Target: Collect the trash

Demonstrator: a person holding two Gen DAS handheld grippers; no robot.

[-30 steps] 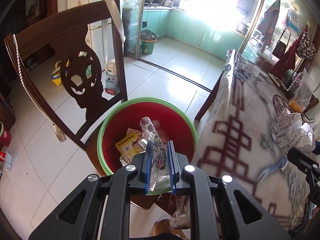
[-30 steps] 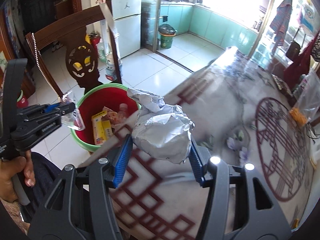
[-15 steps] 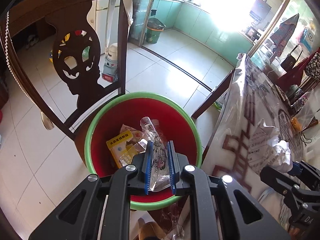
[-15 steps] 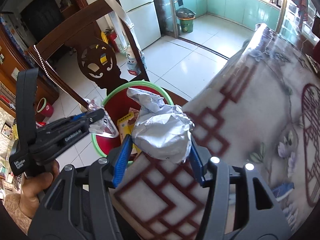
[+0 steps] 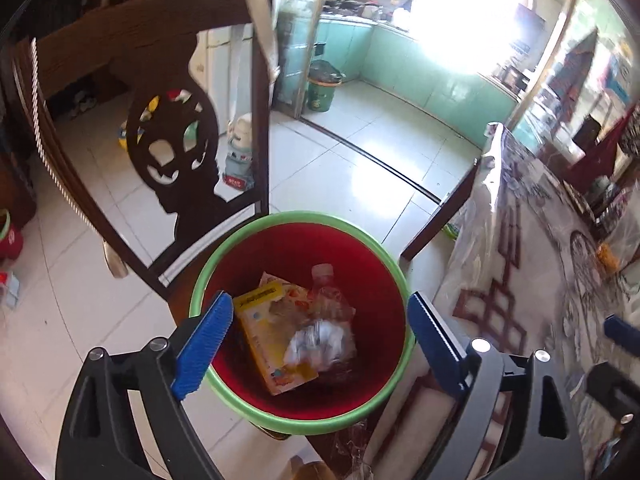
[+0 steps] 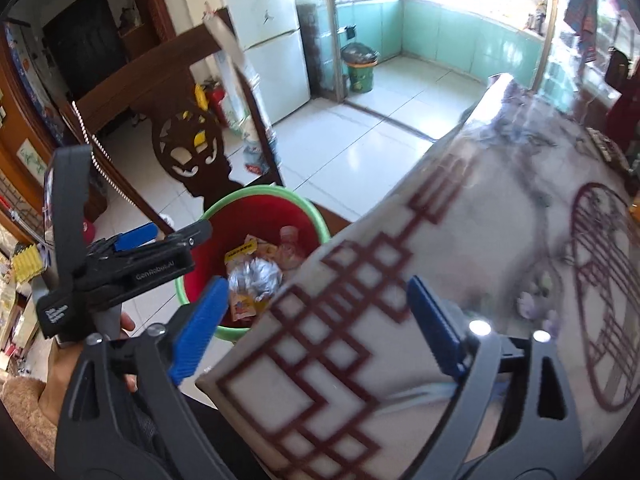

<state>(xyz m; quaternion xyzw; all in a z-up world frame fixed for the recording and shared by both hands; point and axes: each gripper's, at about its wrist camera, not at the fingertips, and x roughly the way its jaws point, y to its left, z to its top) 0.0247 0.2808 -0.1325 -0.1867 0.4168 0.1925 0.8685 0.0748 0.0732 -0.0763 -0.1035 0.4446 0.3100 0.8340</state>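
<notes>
Since both grippers, left (image 5: 318, 338) and right (image 6: 312, 322), just opened their jaws wide and empty, the foil ball (image 6: 256, 278) and plastic wrapper (image 5: 332, 316) sit in the bin (image 5: 280, 408), lower centre.

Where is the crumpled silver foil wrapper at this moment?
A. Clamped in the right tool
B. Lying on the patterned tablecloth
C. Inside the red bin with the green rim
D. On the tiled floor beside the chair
C: the foil wrapper lies among the trash in the red bin, and the right tool stands open with nothing between its fingers.
</notes>
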